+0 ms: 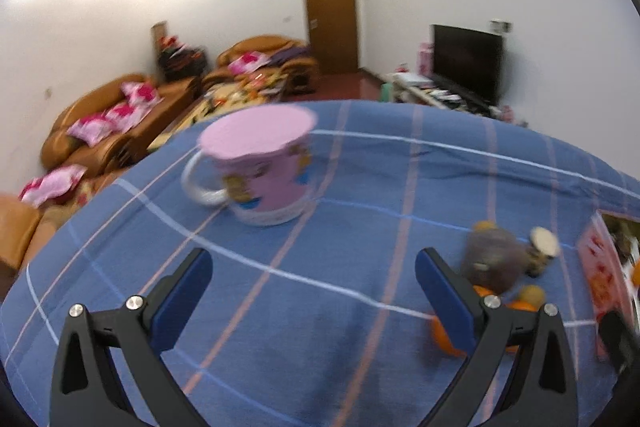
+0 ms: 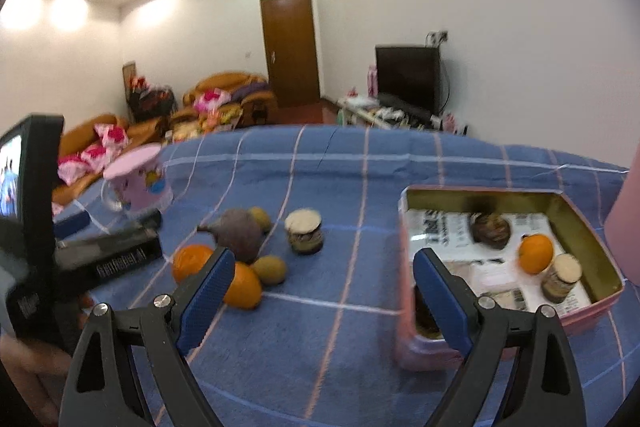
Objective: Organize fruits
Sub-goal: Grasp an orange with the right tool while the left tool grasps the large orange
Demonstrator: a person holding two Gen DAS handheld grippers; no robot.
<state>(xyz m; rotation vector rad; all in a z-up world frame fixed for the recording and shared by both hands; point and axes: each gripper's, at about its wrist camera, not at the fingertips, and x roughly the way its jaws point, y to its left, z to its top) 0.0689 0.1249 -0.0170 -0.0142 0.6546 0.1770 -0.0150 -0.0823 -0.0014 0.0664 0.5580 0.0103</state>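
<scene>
On the blue checked tablecloth (image 2: 320, 347), a loose cluster of fruit is seen at about ten o'clock in the right wrist view: a dark purple fruit (image 2: 240, 239) in the middle, an orange (image 2: 190, 261) at its lower left, a second orange (image 2: 242, 285) just below it and partly hidden behind a finger pad, a brownish-green fruit (image 2: 271, 269) touching that orange on its right, and another brownish-green fruit (image 2: 261, 218) behind the purple one. A small jar with a pale lid (image 2: 305, 231) stands upright just to the right of the cluster, apart from it.

At three o'clock a pink tin box (image 2: 588, 247), lined with newspaper, is seen with its top open. Inside it lie a dark round fruit (image 2: 491, 230), a third orange (image 2: 536, 253) and a second small jar (image 2: 561, 278), the orange and jar close together.

The right gripper (image 2: 324, 297) is held above the cloth between cluster and box, its blue-padded fingers spread wide with nothing between them. The left gripper (image 1: 314, 301) is likewise spread wide and empty, seen in the left wrist view over bare cloth; the fruit cluster appears blurred at its four o'clock. A pink mug with a pink lid (image 1: 264, 167) stands at eleven o'clock in that view.
</scene>
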